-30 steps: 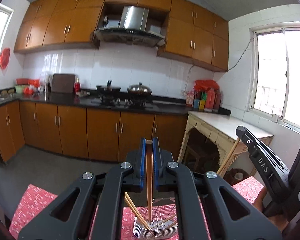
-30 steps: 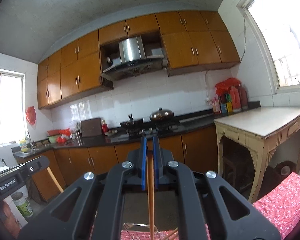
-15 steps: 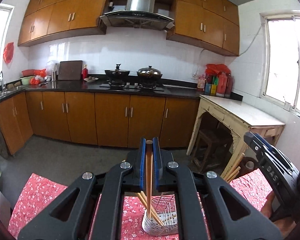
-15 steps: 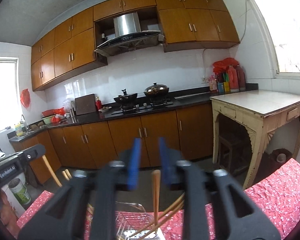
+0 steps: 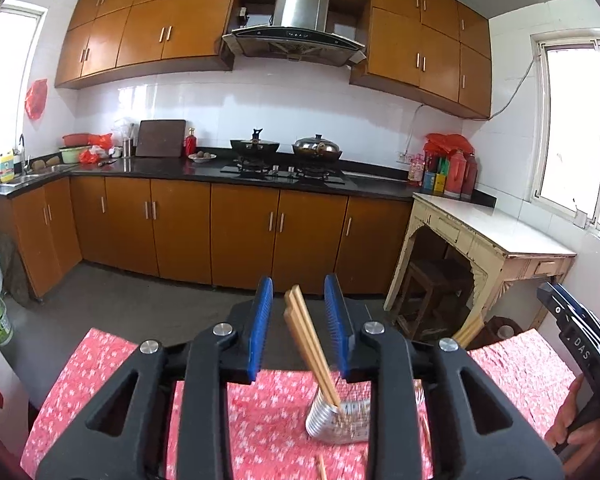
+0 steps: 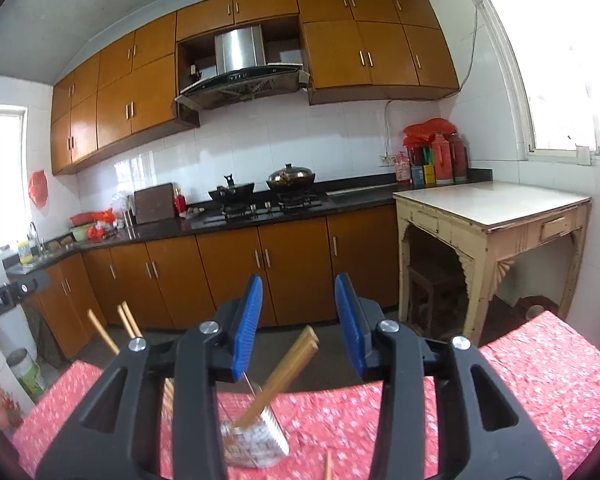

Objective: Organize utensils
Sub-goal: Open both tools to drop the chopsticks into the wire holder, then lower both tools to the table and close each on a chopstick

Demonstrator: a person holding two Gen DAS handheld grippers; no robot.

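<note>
Both claws, left claw (image 5: 299,332) and right claw (image 6: 299,330), are opening, releasing chopsticks (image 5: 310,344) now leaning loose in the metal holder (image 5: 336,420) on the desk (image 5: 260,420), which is risking tipping under their slant.

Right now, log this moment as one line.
left gripper: opening, chopsticks loose between pads | right gripper: opening, chopsticks loose | holder: on red cloth

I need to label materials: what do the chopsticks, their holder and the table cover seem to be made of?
Chopsticks: probably wood or bamboo, a matt, even tan. Holder: likely metal wire, shiny silver with see-through ribbed sides. Table cover: seemingly cloth, red with small white flowers, though a coated sheet is possible.
</note>
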